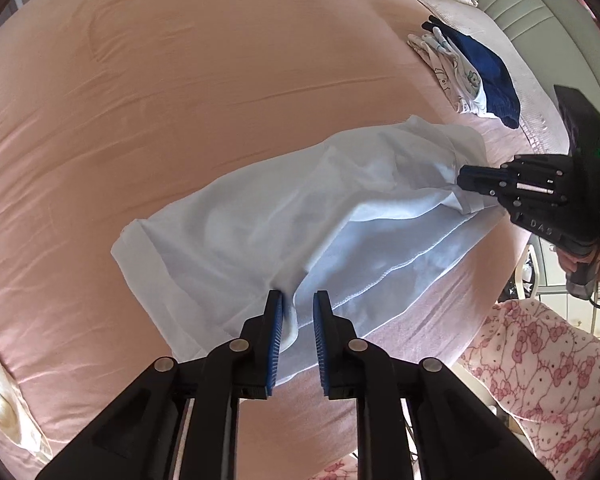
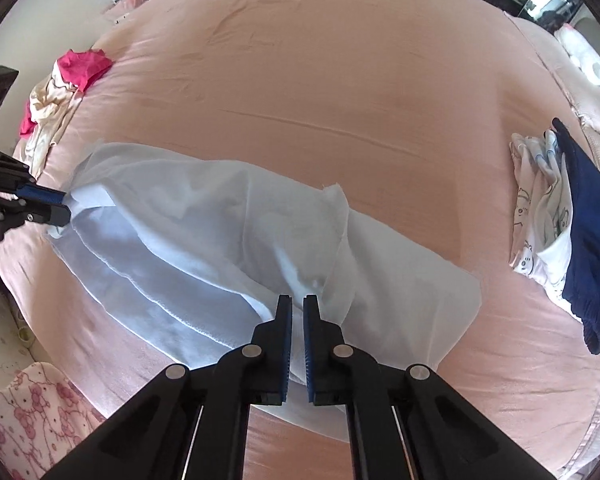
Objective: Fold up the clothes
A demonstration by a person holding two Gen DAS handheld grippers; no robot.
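— Left tongs (image 1: 297, 312) first: what do they hold?
— Their blue pads stand a narrow gap apart, and a bunched edge of the white garment (image 1: 284, 220) runs down against the left pad. In the right wrist view those same tongs (image 2: 62, 206) pinch the cloth's far left end, so they grip it.
— And the right tongs (image 2: 298, 312)?
— Nearly closed, a thin slot between the pads, with the white garment gathered right at the tips. From the left wrist view their tip (image 1: 466, 180) is sunk into the cloth's other end, jaws together on it.
— How does the garment lie?
— Stretched between the two tongs on the pink bed (image 2: 300, 80), its long axis running side to side across the mattress near the front edge. The upper layer is lifted and folded over; a lower hemmed layer lies flat beneath it.
— Anything only one view gives?
— The right wrist view alone shows a heap of red and cream clothes (image 2: 66, 84) at the left. Both show the folded pile with the navy piece (image 2: 588, 232) at the right. The left wrist view alone shows a hand (image 1: 580, 258) on the right handle.
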